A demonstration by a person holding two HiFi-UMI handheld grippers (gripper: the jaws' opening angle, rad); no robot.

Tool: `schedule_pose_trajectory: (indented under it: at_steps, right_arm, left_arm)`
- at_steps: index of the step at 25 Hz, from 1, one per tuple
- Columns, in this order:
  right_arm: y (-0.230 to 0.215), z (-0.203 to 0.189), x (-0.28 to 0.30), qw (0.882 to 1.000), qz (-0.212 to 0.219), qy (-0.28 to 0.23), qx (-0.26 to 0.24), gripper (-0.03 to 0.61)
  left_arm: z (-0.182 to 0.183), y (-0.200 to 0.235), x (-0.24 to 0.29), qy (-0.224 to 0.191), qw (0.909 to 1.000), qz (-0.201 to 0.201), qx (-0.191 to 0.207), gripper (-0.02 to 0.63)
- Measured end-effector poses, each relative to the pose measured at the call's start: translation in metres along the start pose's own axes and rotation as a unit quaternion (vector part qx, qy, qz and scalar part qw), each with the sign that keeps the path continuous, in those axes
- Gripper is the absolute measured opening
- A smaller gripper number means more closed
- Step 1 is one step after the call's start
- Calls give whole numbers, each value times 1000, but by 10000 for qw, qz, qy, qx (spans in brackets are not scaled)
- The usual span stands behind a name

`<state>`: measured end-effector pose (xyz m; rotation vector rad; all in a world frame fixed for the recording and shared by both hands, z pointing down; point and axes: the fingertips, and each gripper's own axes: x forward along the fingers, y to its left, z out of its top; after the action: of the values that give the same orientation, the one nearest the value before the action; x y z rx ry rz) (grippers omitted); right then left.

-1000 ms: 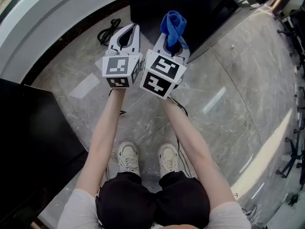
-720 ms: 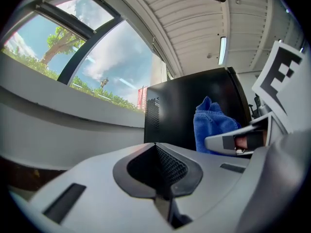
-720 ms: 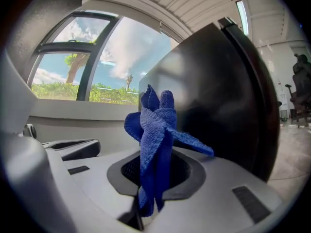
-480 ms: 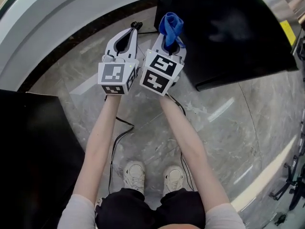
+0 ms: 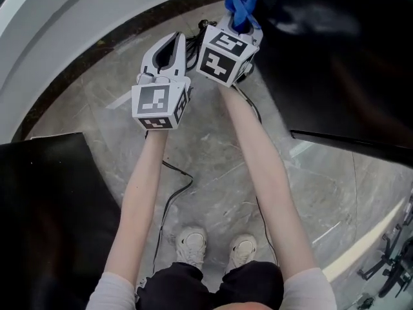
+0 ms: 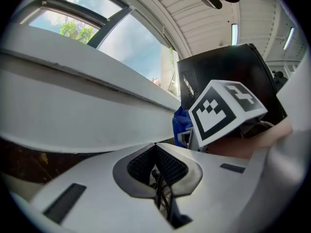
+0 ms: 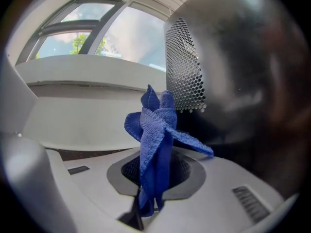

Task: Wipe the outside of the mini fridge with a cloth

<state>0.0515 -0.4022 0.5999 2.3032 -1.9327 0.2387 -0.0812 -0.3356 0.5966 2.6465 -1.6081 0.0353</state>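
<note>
The black mini fridge [image 5: 335, 63] fills the upper right of the head view; its glossy side and a perforated vent panel [image 7: 187, 72] loom at the right of the right gripper view. My right gripper [image 5: 240, 19] is shut on a blue cloth [image 5: 241, 0], which sticks up bunched from the jaws [image 7: 155, 130] close beside the fridge's side. The left gripper [image 5: 169, 49] is beside it to the left, shut with nothing held. In the left gripper view I see the fridge [image 6: 228, 76] and a bit of the cloth [image 6: 181, 127] behind the right gripper's marker cube.
A curved white wall [image 5: 84, 24] with a dark base runs along the top left. A black cable [image 5: 171, 192] trails over the marble floor [image 5: 213, 173] past my shoes. Another black box [image 5: 45, 218] stands at the lower left.
Both grippers moved forward and up in the head view; the right one with the cloth went further, to the fridge's side. The fridge now fills more of the right.
</note>
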Motion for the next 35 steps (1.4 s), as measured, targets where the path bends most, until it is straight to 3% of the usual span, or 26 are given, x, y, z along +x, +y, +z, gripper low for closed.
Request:
schedule_pose_trajectory:
  at_steps: [14,20,35]
  right_arm:
    - [-5,-7,17,9986,-425,42,307,83]
    - [-15,-7,6,9960,-661,29,598,83]
    - [-48,-14,-43,9913,-1024,242,789,83]
  left_arm:
    - [-15,11,0,107,9999,-2,-36,5]
    - [-21,0,1,133,9998,-52,-118,5]
    - [-5,-26,-12,-96,9986,4,-525,5]
